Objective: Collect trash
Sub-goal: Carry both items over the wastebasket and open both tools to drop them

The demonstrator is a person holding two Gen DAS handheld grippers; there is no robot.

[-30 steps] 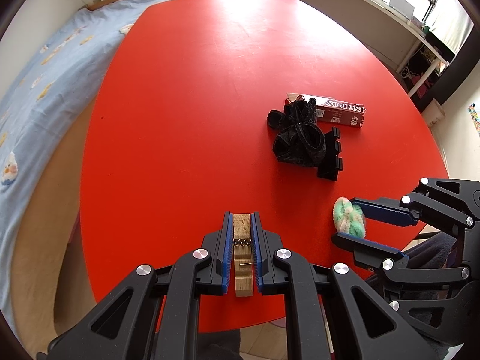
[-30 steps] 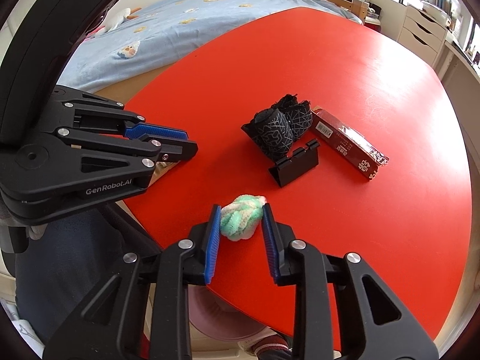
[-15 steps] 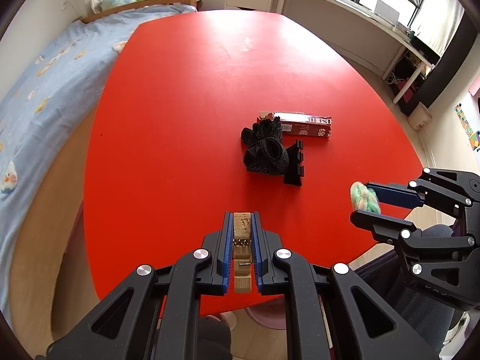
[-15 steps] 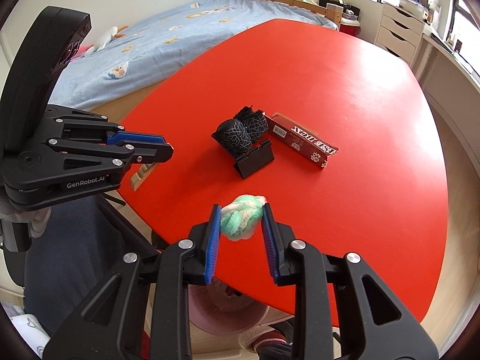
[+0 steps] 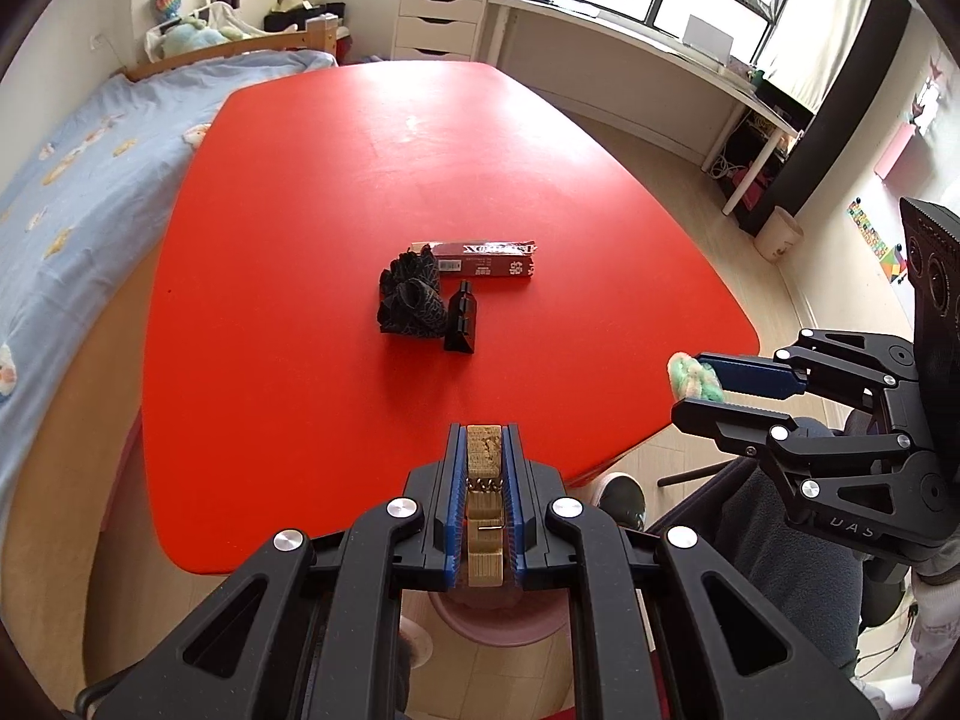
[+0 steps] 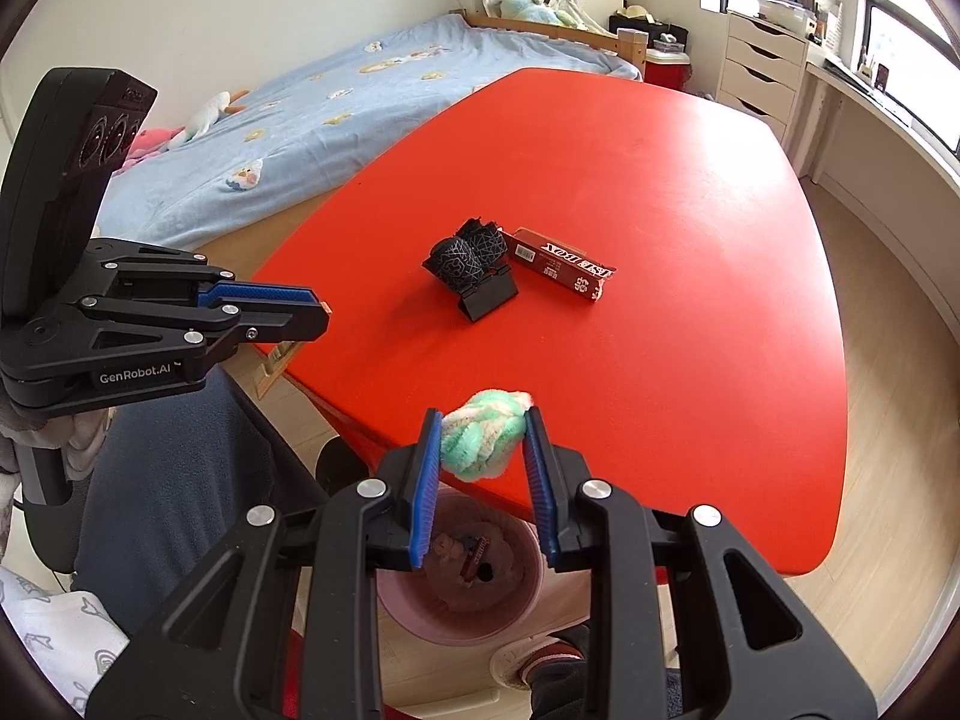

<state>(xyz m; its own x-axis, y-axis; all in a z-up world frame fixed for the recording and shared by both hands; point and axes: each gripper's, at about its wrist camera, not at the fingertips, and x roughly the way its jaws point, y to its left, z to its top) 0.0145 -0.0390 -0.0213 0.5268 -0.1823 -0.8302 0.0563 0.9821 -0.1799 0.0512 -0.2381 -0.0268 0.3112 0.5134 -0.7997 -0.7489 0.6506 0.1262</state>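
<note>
My left gripper is shut on a wooden clothespin, held above the near edge of the red table. My right gripper is shut on a green and white fluffy ball, held off the table's near edge, over a pink bin on the floor. The bin holds some scraps. The ball also shows in the left wrist view, and the left gripper in the right wrist view. The bin's rim shows under my left gripper.
On the table lie a black mesh bundle, a black plastic clip and a dark red box. A bed stands to the left, drawers and a desk at the back. The person's legs are near the bin.
Both grippers have pulled back and risen from the table toward its near edge, each still holding its item. The pink bin has come into view below the right gripper.
</note>
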